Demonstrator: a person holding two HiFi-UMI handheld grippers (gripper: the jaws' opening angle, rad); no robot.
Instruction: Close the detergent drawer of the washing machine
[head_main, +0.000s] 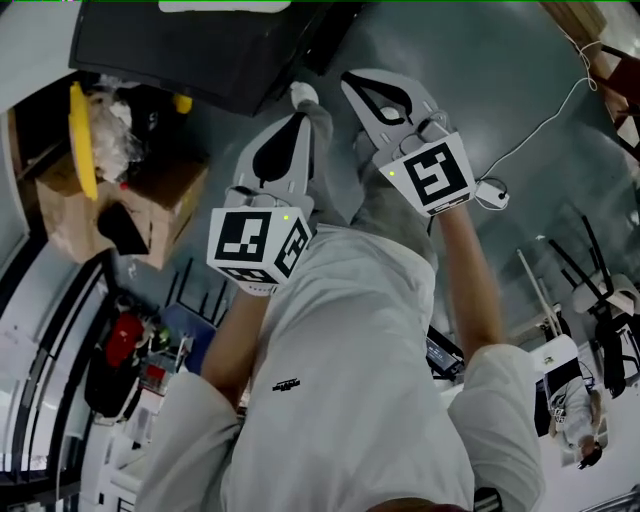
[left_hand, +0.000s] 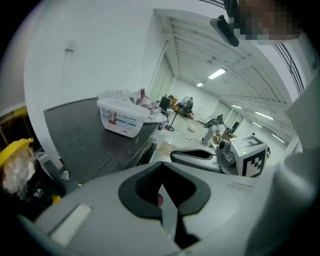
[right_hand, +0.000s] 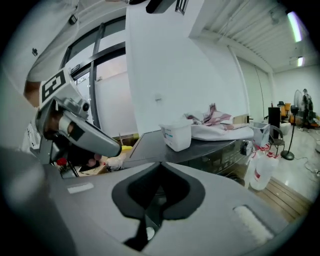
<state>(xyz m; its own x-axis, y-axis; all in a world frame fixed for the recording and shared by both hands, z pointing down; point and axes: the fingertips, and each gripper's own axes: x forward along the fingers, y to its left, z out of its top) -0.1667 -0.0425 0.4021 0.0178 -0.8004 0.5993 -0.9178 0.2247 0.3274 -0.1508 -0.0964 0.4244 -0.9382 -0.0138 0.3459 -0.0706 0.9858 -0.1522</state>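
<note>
Detergent drawer closing looks not begun: left gripper (left_hand: 161, 167) and right gripper (right_hand: 160, 165), both closed and empty, hang well apart from the washing machine (right_hand: 220, 152).

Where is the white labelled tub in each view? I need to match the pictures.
Head view: not identifiable there.
Left gripper view: white tub left of centre, on the dark machine top.
Right gripper view: white tub near centre, beside the heaped cloth.
Shared landmark: the dark machine top, at the head view's top edge.

Washing machine (right_hand: 146, 146), dark top (drawer indistinct)
</note>
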